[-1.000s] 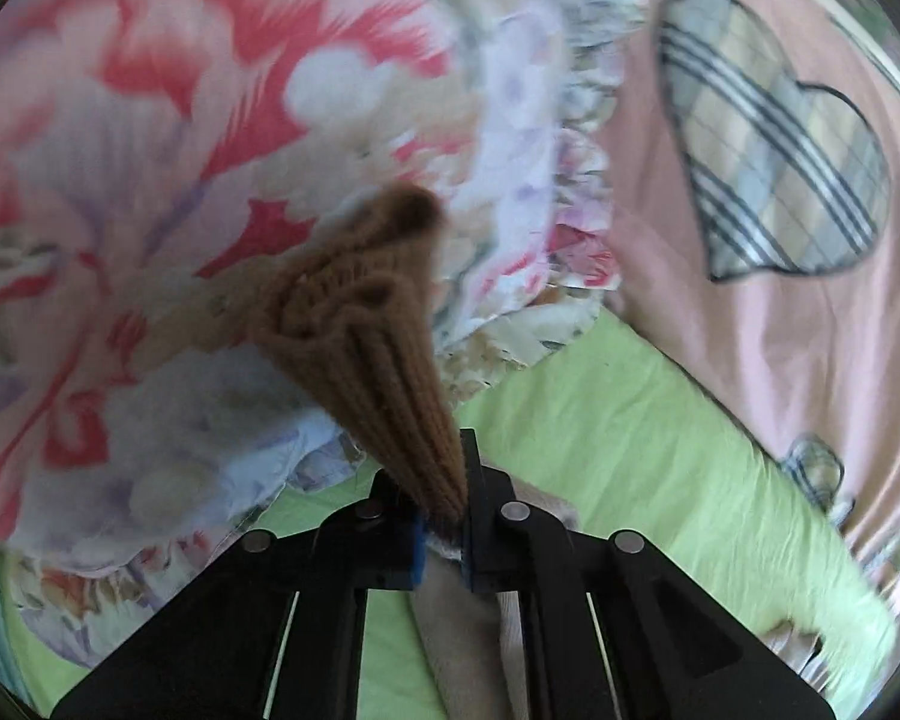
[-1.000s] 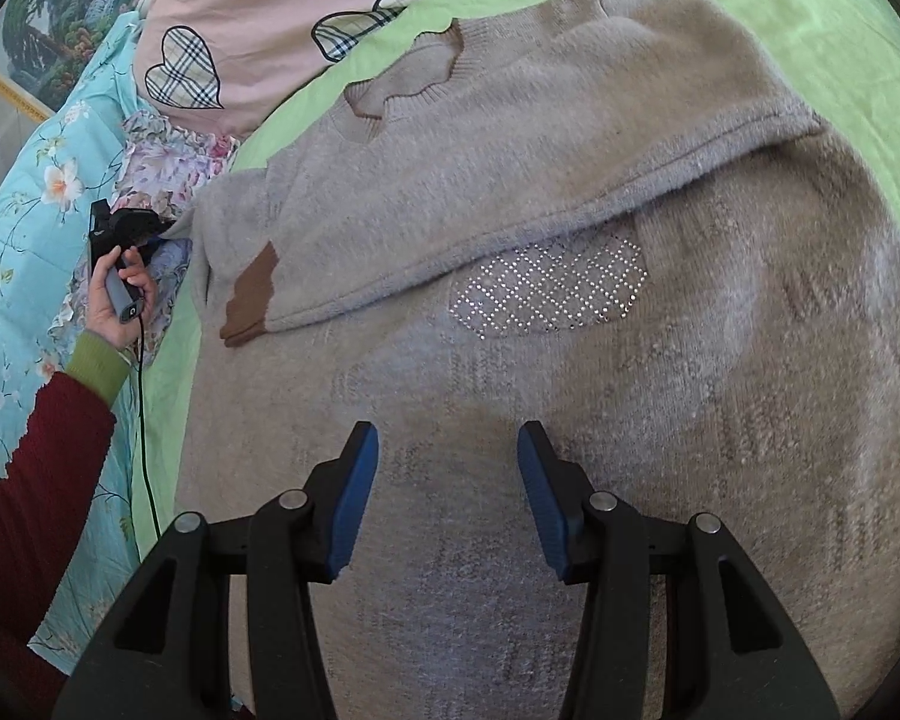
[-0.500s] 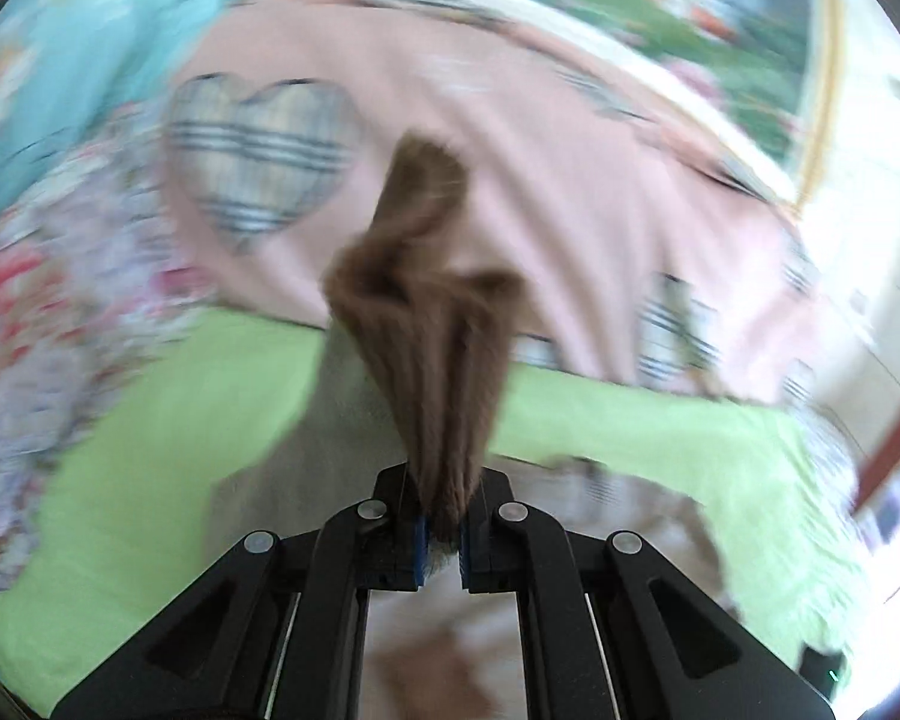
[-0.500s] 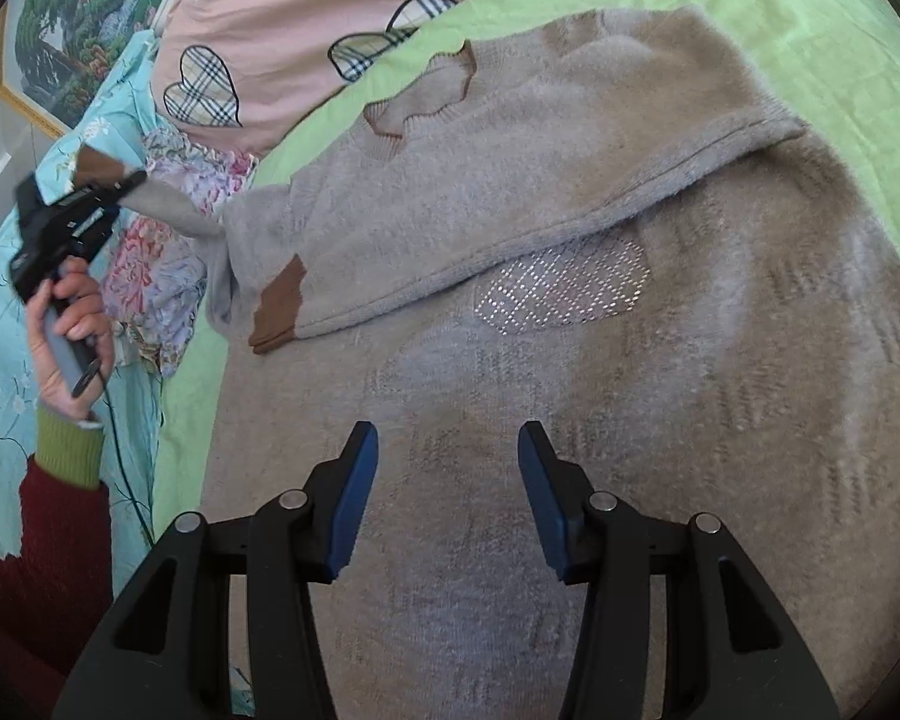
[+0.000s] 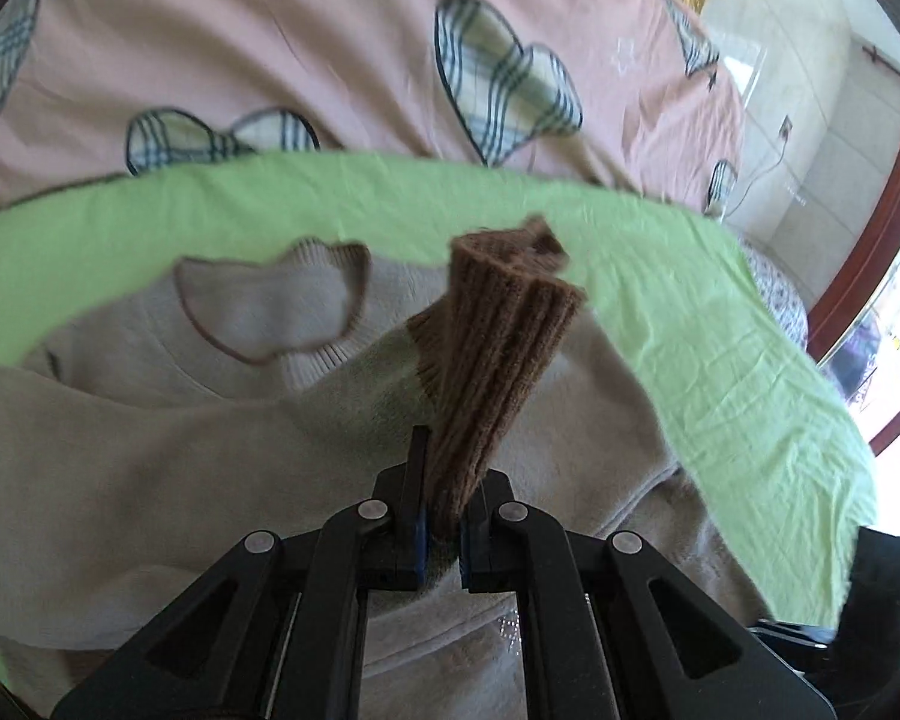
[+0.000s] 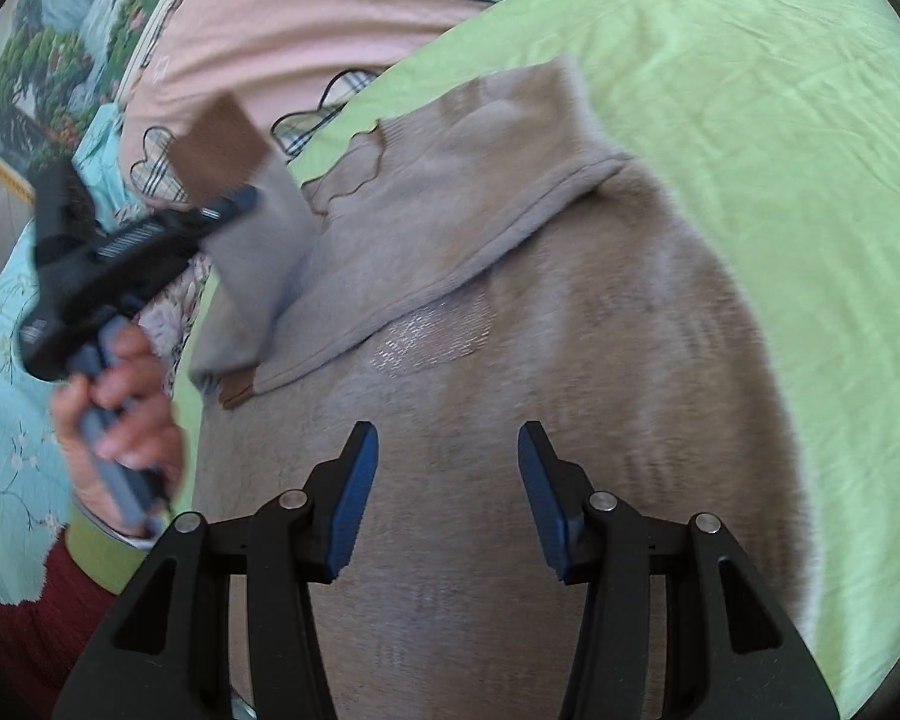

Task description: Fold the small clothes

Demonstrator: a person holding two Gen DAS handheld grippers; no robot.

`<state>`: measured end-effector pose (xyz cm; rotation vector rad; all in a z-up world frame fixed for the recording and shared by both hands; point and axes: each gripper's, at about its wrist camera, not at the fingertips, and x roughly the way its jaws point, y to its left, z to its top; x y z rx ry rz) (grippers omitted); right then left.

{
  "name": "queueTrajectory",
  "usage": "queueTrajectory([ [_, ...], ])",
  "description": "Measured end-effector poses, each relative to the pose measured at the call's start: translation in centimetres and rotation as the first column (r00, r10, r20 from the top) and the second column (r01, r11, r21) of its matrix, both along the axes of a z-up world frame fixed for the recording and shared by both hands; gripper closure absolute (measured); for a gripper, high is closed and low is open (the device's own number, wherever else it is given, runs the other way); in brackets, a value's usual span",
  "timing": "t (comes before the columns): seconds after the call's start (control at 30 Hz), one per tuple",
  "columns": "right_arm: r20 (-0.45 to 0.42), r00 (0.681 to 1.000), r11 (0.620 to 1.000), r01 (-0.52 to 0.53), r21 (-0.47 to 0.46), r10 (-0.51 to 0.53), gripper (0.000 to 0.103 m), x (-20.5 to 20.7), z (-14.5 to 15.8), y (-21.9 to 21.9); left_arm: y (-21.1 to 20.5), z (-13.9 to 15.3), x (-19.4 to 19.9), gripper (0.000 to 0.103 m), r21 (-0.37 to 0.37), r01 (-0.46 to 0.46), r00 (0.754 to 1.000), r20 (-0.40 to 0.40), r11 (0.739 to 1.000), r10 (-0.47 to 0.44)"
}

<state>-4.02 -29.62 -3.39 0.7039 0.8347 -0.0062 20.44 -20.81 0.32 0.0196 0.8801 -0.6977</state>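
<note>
A beige knit sweater [image 6: 540, 360] lies on a green sheet [image 6: 780, 120], one sleeve folded across its chest. Its wavy brown-edged neckline [image 5: 270, 312] faces the pink quilt. My left gripper [image 5: 441, 531] is shut on the brown ribbed cuff [image 5: 498, 348] of the other sleeve and holds it in the air above the sweater's upper body. It also shows in the right wrist view [image 6: 150, 240], lifted at the sweater's left side with the cuff [image 6: 222, 150] sticking up. My right gripper [image 6: 447, 498] is open and empty, hovering over the sweater's lower body.
A pink quilt with plaid hearts [image 5: 330, 48] lies beyond the sweater's neckline. A turquoise floral cover [image 6: 12, 360] lies at the left. A framed landscape picture [image 6: 48, 60] hangs on the wall. The person's hand and red sleeve [image 6: 30, 630] are at the lower left.
My left gripper has lifted the sleeve cuff off the floral cover and swung it over the sweater's body. My right gripper has stayed open, nearly still.
</note>
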Motion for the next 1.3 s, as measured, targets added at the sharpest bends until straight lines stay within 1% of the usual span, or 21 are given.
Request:
queueTrajectory([
  [0.07,0.003,1.0,1.0,0.015,0.0,-0.015,0.053,-0.1,0.1,-0.4,-1.3,-2.2,-0.6,0.096,0.027,0.016,0.999,-0.034,1.0,-0.015],
  [0.17,0.009,1.0,1.0,0.023,-0.002,-0.023,0.053,0.2,0.4,-0.6,-2.2,-4.6,-1.2,0.088,0.066,0.034,0.997,-0.076,0.997,-0.029],
  [0.23,0.019,1.0,1.0,0.023,-0.005,-0.023,0.053,0.6,0.8,-0.6,-1.3,-5.0,-2.3,0.071,0.059,0.046,0.995,-0.095,0.997,-0.04],
  [0.3,0.029,0.999,1.0,0.019,-0.01,-0.019,0.053,1.1,1.1,-0.9,0.3,-4.7,-3.6,0.057,0.055,0.044,0.995,-0.093,0.998,-0.038],
  [0.33,0.037,0.999,1.0,0.018,-0.012,-0.017,0.053,1.6,1.4,-0.9,1.5,-4.3,-4.4,0.054,0.056,0.034,0.996,-0.085,0.998,-0.029],
  [0.43,0.058,0.998,1.0,0.009,-0.018,-0.008,0.052,3.4,2.0,-1.3,5.5,-2.9,-6.3,0.053,0.053,-0.012,0.998,-0.06,0.998,0.016],
  [0.5,0.07,0.998,1.0,0.001,-0.014,0.0,0.048,4.7,2.3,-1.5,9.3,-1.9,-7.3,0.05,0.064,-0.079,0.996,-0.036,0.995,0.081],
  [0.53,0.077,0.997,1.0,-0.003,-0.01,0.003,0.044,5.5,2.4,-1.6,11.5,-1.7,-7.6,0.047,0.079,-0.129,0.991,-0.02,0.988,0.131],
  [0.6,0.087,0.996,1.0,-0.01,-0.007,0.01,0.043,7.1,2.5,-1.8,14.9,-1.5,-7.4,0.046,0.116,-0.227,0.974,0.011,0.967,0.227],
  [0.67,0.091,0.996,1.0,-0.015,-0.019,0.016,0.043,8.8,2.3,-2.0,19.0,-1.8,-6.8,0.046,0.153,-0.345,0.938,0.031,0.926,0.344],
  [0.73,0.053,0.999,0.999,-0.008,-0.042,0.01,0.043,10.9,1.5,-2.4,22.6,-2.9,-5.4,0.046,0.19,-0.442,0.894,0.016,0.877,0.447],
  [0.8,0.017,1.0,0.999,0.003,-0.041,-0.002,0.043,12.2,0.5,-2.9,24.8,-3.8,-4.1,0.046,0.204,-0.492,0.864,-0.007,0.846,0.504],
  [0.87,-0.018,1.0,1.0,-0.011,-0.02,0.011,0.043,13.9,-0.6,-2.8,25.7,-4.6,-2.7,0.046,0.202,-0.506,0.852,-0.031,0.838,0.522],
  [0.93,-0.02,0.999,0.999,-0.044,0.004,0.044,0.044,15.0,-1.4,-2.1,25.4,-5.0,-1.5,0.046,0.194,-0.495,0.859,-0.041,0.847,0.511],
  [1.0,-0.01,0.995,0.995,-0.096,0.006,0.096,0.07,15.9,-1.5,-1.2,24.3,-5.4,-0.5,0.046,0.205,-0.479,0.868,-0.033,0.854,0.495],
  [1.03,-0.001,0.994,0.994,-0.113,0.011,0.113,0.096,16.1,-1.3,-1.0,23.7,-5.7,0.1,0.046,0.239,-0.484,0.865,-0.016,0.842,0.502],
  [1.07,0.024,0.992,0.993,-0.121,0.017,0.12,0.097,16.1,-0.7,-1.0,23.1,-5.8,0.5,0.047,0.275,-0.504,0.853,0.012,0.819,0.521],
  [1.13,0.124,0.986,0.993,-0.115,0.013,0.113,0.097,14.9,1.8,-1.4,22.6,-5.2,0.3,0.06,0.272,-0.547,0.83,0.05,0.792,0.556],
  [1.17,0.165,0.981,0.994,-0.105,0.006,0.102,0.097,14.0,3.0,-1.7,22.6,-4.8,-0.2,0.062,0.266,-0.573,0.814,0.071,0.775,0.577],
  [1.23,0.228,0.971,0.997,-0.072,-0.033,0.078,0.097,12.1,5.5,-3.4,22.9,-4.4,-1.3,0.06,0.258,-0.621,0.78,0.113,0.74,0.616],
  [1.3,0.209,0.975,0.996,-0.064,-0.067,0.077,0.097,11.3,5.8,-4.7,23.2,-4.8,-2.0,0.06,0.229,-0.631,0.772,0.084,0.741,0.631],
])
